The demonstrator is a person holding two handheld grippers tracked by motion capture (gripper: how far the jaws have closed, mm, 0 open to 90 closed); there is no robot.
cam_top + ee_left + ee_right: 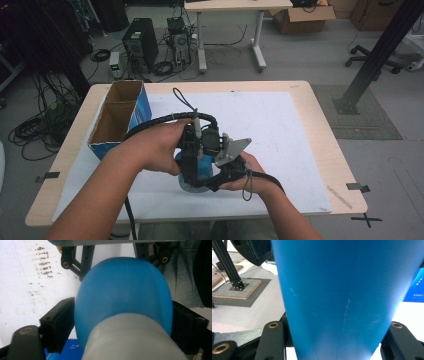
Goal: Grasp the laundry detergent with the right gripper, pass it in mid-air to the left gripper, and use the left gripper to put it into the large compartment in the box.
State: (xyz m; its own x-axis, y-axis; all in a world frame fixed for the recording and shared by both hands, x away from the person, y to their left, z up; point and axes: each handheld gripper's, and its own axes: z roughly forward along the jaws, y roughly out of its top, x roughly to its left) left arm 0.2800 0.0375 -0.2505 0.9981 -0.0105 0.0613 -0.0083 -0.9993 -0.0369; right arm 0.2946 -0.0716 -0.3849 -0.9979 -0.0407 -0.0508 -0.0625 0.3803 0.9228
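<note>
I've got the blue bottle [202,167] above the worktop [280,125] middle, right tool [227,176] clenched on its body [342,297] to steady it. Left tool [189,150] pads [58,322] flank the rounded end, contact unclear, likely for twisting.

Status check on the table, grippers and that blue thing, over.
Right gripper shut on blue bottle. Left gripper fingers flank its rounded blue end; contact unclear. Open cardboard box off to the left, not in the way.
</note>
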